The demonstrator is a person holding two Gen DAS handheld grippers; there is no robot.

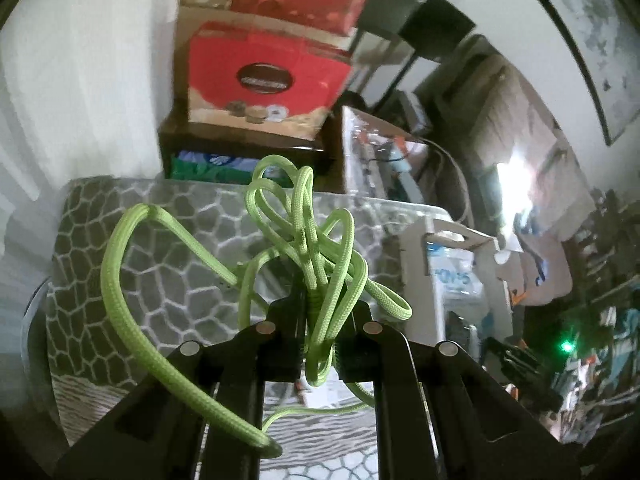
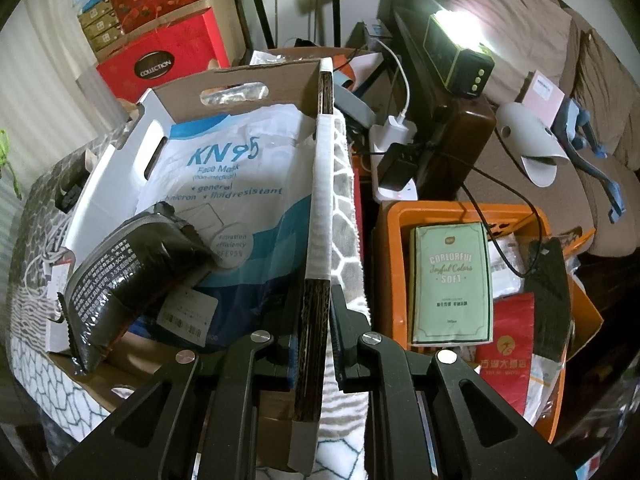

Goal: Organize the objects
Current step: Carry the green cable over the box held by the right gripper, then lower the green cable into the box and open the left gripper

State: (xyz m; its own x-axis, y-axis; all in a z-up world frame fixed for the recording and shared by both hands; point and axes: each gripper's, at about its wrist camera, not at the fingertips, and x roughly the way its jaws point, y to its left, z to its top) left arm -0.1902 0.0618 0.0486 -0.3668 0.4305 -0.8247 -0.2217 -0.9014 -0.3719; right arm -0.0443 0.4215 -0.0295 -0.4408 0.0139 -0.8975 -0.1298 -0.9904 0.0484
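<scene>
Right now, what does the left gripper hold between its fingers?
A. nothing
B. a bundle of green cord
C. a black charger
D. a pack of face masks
B: in the left wrist view the left gripper is shut on the tangled green cord, whose loops stand above the fingers.

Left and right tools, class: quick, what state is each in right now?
Left tool: closed on the tangled lime-green braided cord.
Right tool: closed on the white cardboard box's side wall.
</scene>
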